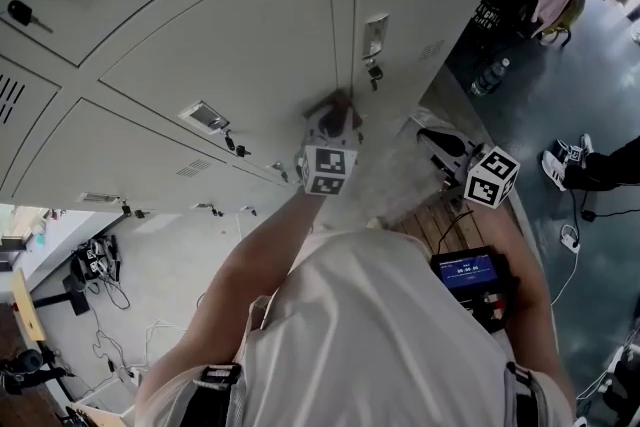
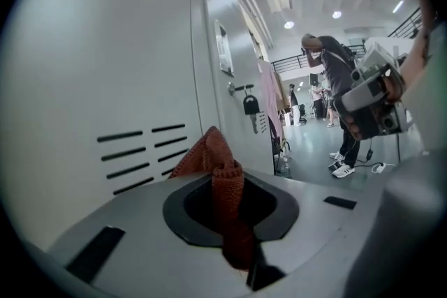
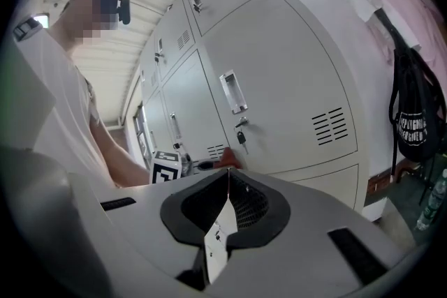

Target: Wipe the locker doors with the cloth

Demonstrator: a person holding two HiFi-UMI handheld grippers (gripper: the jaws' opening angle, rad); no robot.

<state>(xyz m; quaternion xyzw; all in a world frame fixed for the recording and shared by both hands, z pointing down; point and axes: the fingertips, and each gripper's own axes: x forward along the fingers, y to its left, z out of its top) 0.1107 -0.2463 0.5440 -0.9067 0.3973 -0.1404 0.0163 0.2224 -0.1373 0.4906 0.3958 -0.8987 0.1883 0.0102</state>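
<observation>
Left gripper (image 1: 337,117) with 2 jaws closed tight on a ribbed, knitted red-brown cloth (image 2: 218,167), bunched to a soft peak and pressed against the smooth, pale metal locker door (image 1: 240,45), near its narrow slotted vents (image 2: 143,157). Right gripper (image 3: 227,185) held away from the door, flat jaws fully together, with nothing between them.

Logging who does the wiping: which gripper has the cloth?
The left gripper, shut on the reddish cloth; the right gripper is shut on nothing.
</observation>
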